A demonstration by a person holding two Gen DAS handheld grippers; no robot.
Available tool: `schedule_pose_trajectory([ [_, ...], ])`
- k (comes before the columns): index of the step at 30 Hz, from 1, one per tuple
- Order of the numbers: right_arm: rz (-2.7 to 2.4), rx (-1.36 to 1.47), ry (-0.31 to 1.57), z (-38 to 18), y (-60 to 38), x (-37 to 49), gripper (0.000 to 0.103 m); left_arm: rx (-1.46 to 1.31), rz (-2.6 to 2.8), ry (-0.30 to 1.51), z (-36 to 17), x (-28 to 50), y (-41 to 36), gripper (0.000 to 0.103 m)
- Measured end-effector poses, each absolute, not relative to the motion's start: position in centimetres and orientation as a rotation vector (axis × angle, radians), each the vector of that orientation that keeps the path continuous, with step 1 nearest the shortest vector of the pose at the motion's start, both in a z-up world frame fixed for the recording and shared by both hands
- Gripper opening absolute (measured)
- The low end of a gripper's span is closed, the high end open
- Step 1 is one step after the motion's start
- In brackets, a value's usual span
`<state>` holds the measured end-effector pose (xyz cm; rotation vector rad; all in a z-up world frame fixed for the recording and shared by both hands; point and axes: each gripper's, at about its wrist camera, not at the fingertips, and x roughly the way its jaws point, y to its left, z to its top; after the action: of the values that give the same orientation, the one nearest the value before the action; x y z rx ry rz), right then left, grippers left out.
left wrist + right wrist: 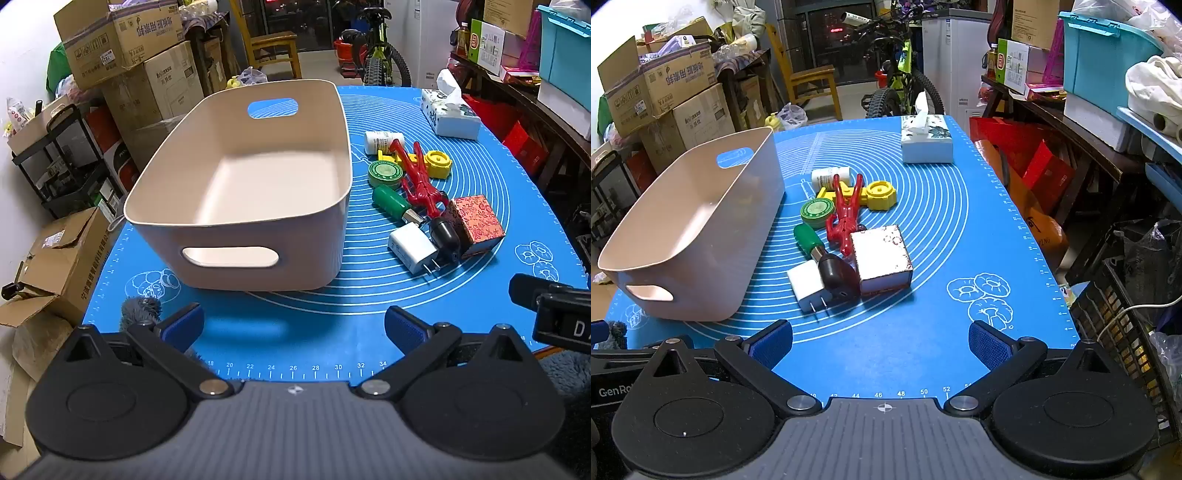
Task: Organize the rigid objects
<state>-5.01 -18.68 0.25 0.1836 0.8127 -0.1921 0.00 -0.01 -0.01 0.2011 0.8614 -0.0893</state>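
At centre-left of the left wrist view, the beige bin stands on the blue mat covering the counter, and I see nothing inside it, so I judge the task not yet begun: every item is left to move. The bin's long axis runs from the lower frame edge toward the upper frame edge, with one handle slot facing me. At centre-right of that view lies the cluster: white bottle, yellow cap piece, green round tin, red clamp, green-handled tool, white charger, black plug and patterned red box. The red clamp's long axis runs up-frame, handles toward the upper edge; the white charger's prongs point toward the lower edge. A tissue box sits at upper right. Both the left tool and the right tool are spread wide, holding nothing, near the lower frame edge.
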Motion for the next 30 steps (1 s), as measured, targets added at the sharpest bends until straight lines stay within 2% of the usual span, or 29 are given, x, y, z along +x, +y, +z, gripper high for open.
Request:
schedule_pose_trajectory([
  [30, -0.192, 0.183, 0.817, 0.19, -18.6, -4.89, 0.101, 0.195, -0.092, 0.864, 0.01, 0.0, 0.0, 0.103],
])
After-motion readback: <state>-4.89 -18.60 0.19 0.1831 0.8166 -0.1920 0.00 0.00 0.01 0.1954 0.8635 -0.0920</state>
